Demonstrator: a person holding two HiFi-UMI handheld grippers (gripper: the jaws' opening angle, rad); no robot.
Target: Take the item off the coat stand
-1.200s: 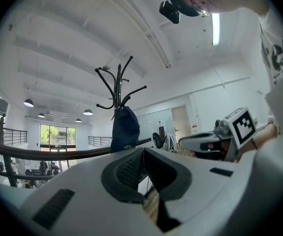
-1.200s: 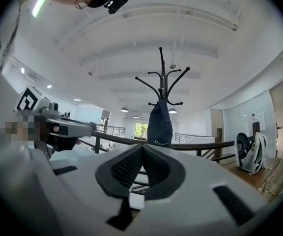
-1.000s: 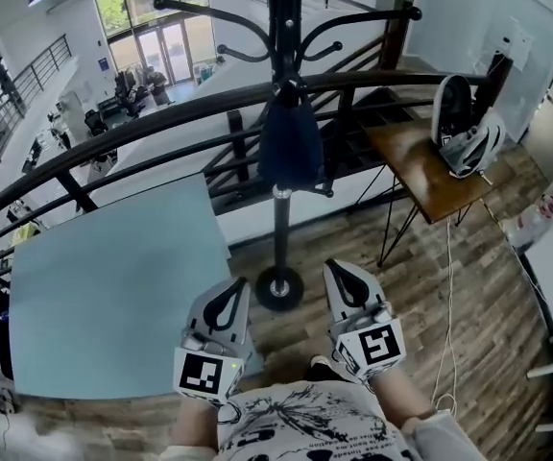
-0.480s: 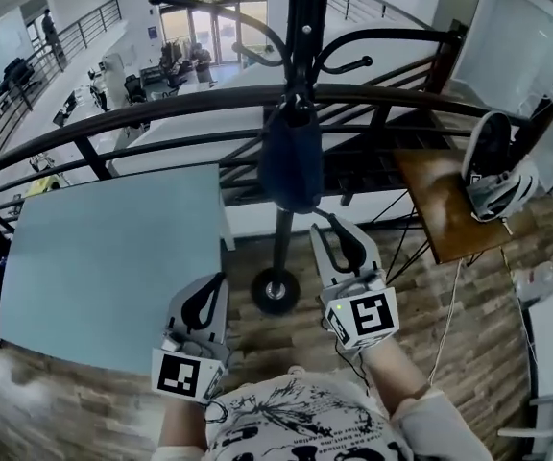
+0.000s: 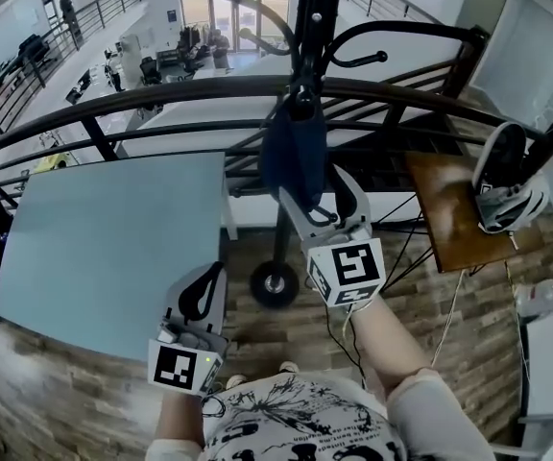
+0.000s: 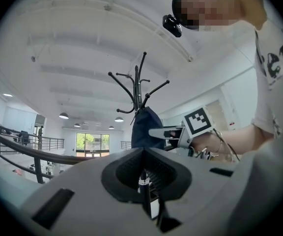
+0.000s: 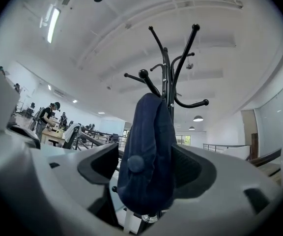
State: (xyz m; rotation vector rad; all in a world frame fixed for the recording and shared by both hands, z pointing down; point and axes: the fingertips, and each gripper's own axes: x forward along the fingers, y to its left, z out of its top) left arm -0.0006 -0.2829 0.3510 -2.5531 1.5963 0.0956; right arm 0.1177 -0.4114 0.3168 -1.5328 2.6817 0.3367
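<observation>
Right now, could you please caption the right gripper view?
Right hand-held gripper, jaws opening, straddles dark blue cap hanging on black coat stand.

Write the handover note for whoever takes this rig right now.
Right gripper: up at the cap, fingers opening, cap between them but not gripped.
Left gripper: low, fingers shut, empty.
Cap: hangs on the coat stand.
Done: approach only.
Left: close on the cap, lift it off its hook.
</observation>
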